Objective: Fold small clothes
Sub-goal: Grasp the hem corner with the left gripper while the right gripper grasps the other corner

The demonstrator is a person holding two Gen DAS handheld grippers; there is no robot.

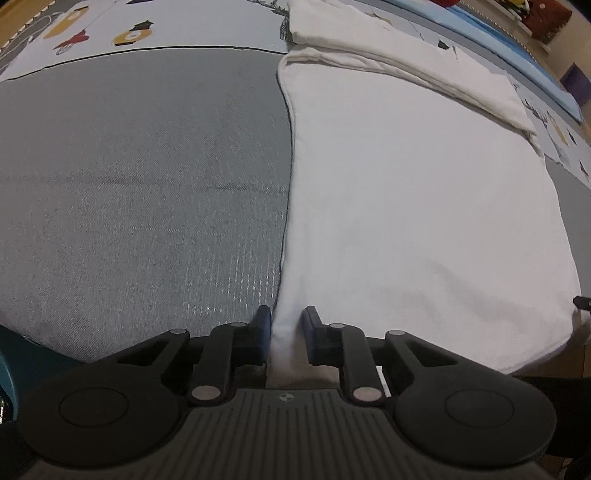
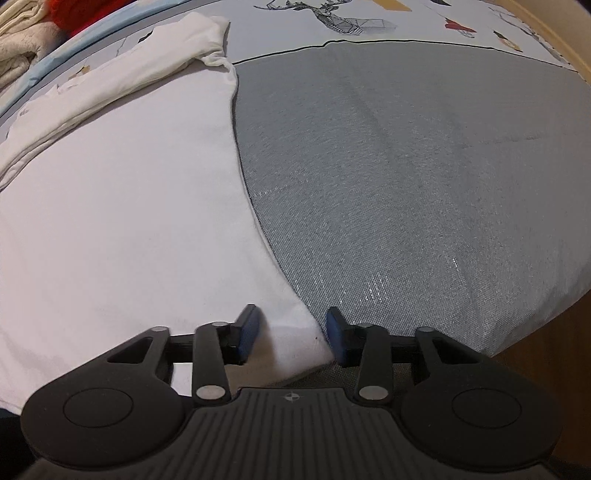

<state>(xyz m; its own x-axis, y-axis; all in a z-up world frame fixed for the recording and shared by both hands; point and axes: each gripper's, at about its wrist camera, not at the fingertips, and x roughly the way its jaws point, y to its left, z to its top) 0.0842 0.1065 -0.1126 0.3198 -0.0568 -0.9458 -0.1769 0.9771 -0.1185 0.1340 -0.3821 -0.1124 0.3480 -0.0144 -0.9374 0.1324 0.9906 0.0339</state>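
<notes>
A white garment (image 1: 424, 203) lies flat on a grey mat (image 1: 147, 184), with its far part folded over into a thick band (image 1: 406, 62). My left gripper (image 1: 287, 325) points down at the garment's near left edge. Its blue pads (image 1: 264, 325) pinch a raised ridge of the white cloth. In the right wrist view the same garment (image 2: 122, 221) fills the left half. My right gripper (image 2: 291, 332) straddles its near right corner. The jaws stand apart there, with the corner lying loose between the blue pads (image 2: 251, 332).
The grey mat (image 2: 406, 166) lies on a sheet printed with small figures (image 1: 166, 26) and a deer drawing (image 2: 332, 22). Cream and red clothes (image 2: 22, 37) are piled at the far left. The surface's edge drops to a brown floor (image 2: 546, 350) on the right.
</notes>
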